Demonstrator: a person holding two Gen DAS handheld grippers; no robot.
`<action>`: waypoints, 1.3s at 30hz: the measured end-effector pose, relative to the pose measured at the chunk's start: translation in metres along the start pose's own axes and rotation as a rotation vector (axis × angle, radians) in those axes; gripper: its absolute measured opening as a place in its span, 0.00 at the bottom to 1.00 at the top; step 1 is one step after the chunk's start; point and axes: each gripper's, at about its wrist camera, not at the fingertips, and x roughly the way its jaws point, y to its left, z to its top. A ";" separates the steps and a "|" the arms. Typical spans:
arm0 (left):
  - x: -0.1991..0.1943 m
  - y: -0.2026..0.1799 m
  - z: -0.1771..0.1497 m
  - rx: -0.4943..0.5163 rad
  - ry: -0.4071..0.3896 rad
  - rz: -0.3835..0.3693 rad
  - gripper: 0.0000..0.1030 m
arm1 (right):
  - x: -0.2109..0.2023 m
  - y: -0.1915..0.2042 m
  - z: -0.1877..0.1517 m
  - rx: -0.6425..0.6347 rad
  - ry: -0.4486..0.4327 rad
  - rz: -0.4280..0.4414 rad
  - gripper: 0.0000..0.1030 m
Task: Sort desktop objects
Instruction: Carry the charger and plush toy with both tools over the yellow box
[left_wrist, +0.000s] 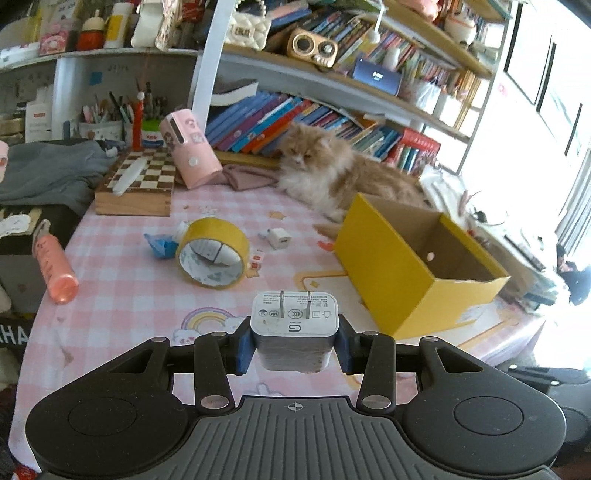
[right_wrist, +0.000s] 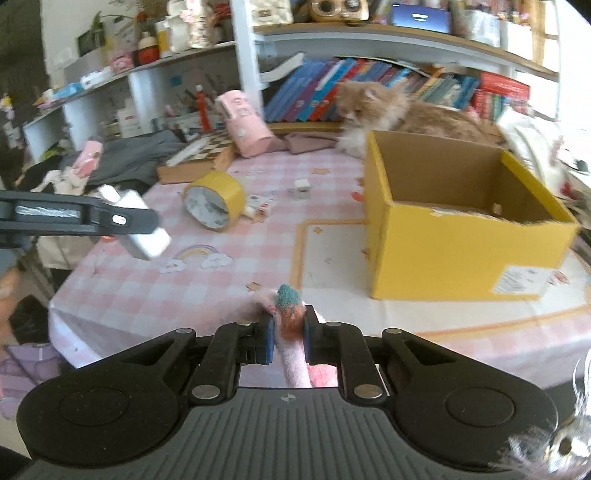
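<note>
My left gripper (left_wrist: 294, 345) is shut on a white plug adapter (left_wrist: 294, 321), prongs pointing forward, held above the pink checked tablecloth (left_wrist: 122, 295). The right wrist view shows that same adapter (right_wrist: 146, 236) in the left gripper's fingers (right_wrist: 122, 220) at the left. My right gripper (right_wrist: 289, 334) is shut on a fuzzy pink sock with a teal and orange tip (right_wrist: 290, 306). An open yellow cardboard box (left_wrist: 413, 266) (right_wrist: 458, 229) stands on the table to the right. A yellow tape roll (left_wrist: 212, 253) (right_wrist: 216, 201) and a small white cube charger (left_wrist: 279, 237) (right_wrist: 301, 188) lie mid-table.
A fluffy orange cat (left_wrist: 332, 170) (right_wrist: 399, 110) lies behind the box. A chessboard box (left_wrist: 138, 184), a tilted pink canister (left_wrist: 190, 149), a pink bottle (left_wrist: 53, 266), a blue wrapper (left_wrist: 160, 245) and grey clothes (left_wrist: 48, 170) crowd the left. Bookshelves (left_wrist: 295, 118) line the back.
</note>
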 end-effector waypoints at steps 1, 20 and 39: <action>-0.004 -0.002 -0.002 -0.001 0.000 -0.008 0.41 | -0.004 -0.002 -0.003 0.012 0.002 -0.017 0.13; -0.008 -0.053 -0.027 0.120 0.066 -0.207 0.41 | -0.070 -0.016 -0.049 0.122 -0.019 -0.161 0.13; -0.003 -0.094 -0.041 0.222 0.120 -0.372 0.41 | -0.110 -0.032 -0.079 0.255 0.001 -0.322 0.13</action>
